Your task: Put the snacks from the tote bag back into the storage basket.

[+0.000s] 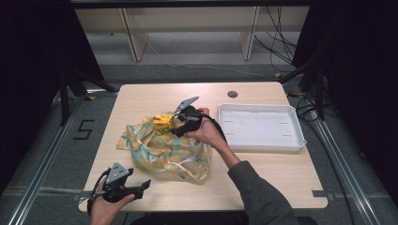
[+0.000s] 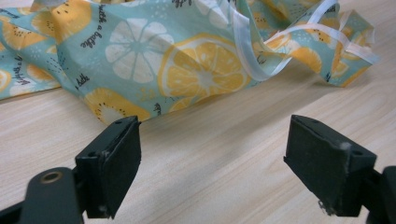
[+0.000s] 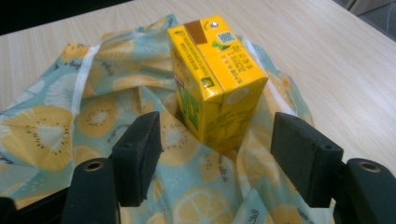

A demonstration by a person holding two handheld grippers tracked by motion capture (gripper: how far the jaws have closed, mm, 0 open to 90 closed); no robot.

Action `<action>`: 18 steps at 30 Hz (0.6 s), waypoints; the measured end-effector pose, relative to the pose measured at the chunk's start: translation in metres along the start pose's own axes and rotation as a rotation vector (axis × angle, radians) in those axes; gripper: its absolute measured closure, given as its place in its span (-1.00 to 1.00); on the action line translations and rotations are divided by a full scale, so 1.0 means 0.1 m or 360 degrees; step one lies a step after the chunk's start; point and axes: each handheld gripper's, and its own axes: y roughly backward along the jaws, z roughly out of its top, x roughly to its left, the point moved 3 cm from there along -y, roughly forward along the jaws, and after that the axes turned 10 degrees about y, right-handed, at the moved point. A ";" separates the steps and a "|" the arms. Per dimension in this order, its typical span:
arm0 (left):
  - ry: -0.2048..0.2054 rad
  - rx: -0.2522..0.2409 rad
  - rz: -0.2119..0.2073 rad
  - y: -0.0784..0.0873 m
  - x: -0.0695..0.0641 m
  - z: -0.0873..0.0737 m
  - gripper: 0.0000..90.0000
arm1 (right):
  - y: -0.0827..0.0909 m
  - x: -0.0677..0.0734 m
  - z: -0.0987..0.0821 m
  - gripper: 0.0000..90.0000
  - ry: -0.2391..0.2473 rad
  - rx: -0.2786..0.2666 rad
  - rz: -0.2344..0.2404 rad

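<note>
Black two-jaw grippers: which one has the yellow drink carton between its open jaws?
The right gripper: the yellow carton stands between its jaws; the left gripper faces bare table.

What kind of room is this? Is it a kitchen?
Probably not a kitchen: more likely a lab or recording studio. A lone table stands between dark curtains, with loose cables and metal rails on the floor.

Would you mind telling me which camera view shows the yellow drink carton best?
The right gripper view: the yellow drink carton stands close up on the fruit-print bag, its top and print legible. The high view shows it small beside the right gripper.
</note>
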 end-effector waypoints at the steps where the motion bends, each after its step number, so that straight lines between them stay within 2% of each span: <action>1: -0.0002 0.0006 0.0006 0.01 0.00 0.00 -0.60 | -0.03 0.01 -0.01 -0.27 -0.0033 0.0008 0.0009; 2: -0.0044 0.0011 0.0008 0.01 0.00 0.00 -0.60 | -0.04 0.02 -0.01 -0.28 -0.0062 0.0023 0.0028; 3: -0.0018 0.0011 0.0006 0.01 0.00 0.00 -0.60 | -0.08 0.01 -0.02 -0.28 -0.0032 0.0011 0.0031; 4: -0.0017 0.0012 0.0006 0.01 0.00 0.00 -0.60 | -0.12 0.02 -0.02 -0.29 -0.0023 0.0000 0.0023; 5: -0.0015 0.0009 0.0008 0.01 0.00 0.00 -0.60 | -0.12 0.01 -0.02 -0.30 -0.0019 0.0021 0.0048; 6: -0.0008 0.0006 0.0007 0.01 0.00 0.00 -0.60 | -0.15 0.02 -0.01 -0.31 -0.0047 0.0007 0.0047; 7: -0.0025 0.0016 0.0006 0.02 0.01 0.00 -0.60 | -0.17 0.02 -0.01 -0.32 -0.0040 0.0001 0.0049; 9: -0.0010 0.0016 0.0007 0.01 0.00 -0.01 -0.60 | -0.22 0.02 0.00 -0.33 -0.0038 0.0003 0.0043; 10: -0.0013 0.0015 0.0006 0.01 0.00 -0.01 -0.60 | -0.24 -0.01 0.00 -0.34 -0.0010 0.0008 0.0040; 12: -0.0034 0.0024 -0.0004 0.01 0.00 -0.01 -0.59 | -0.27 -0.02 0.00 -0.35 -0.0028 0.0003 0.0056; 13: -0.0013 0.0030 -0.0002 0.00 0.00 -0.01 -0.59 | -0.30 -0.03 0.00 -0.36 -0.0041 -0.0010 0.0043; 14: -0.0014 0.0032 -0.0003 0.00 0.00 -0.01 -0.58 | -0.31 -0.05 -0.01 -0.35 -0.0005 -0.0003 0.0047; 15: -0.0012 0.0028 0.0001 0.00 -0.01 -0.02 -0.58 | -0.33 -0.05 0.00 -0.35 -0.0002 -0.0002 0.0061; 16: -0.0029 0.0028 0.0001 0.00 0.00 -0.01 -0.58 | -0.33 -0.05 0.01 -0.35 -0.0023 0.0004 0.0066; 17: -0.0027 0.0027 -0.0004 0.00 0.01 -0.01 -0.58 | -0.36 -0.05 0.01 -0.35 -0.0012 -0.0019 0.0050; 18: -0.0045 0.0058 0.0008 0.01 0.02 -0.02 -0.58 | -0.36 -0.05 0.02 -0.35 -0.0028 -0.0004 0.0047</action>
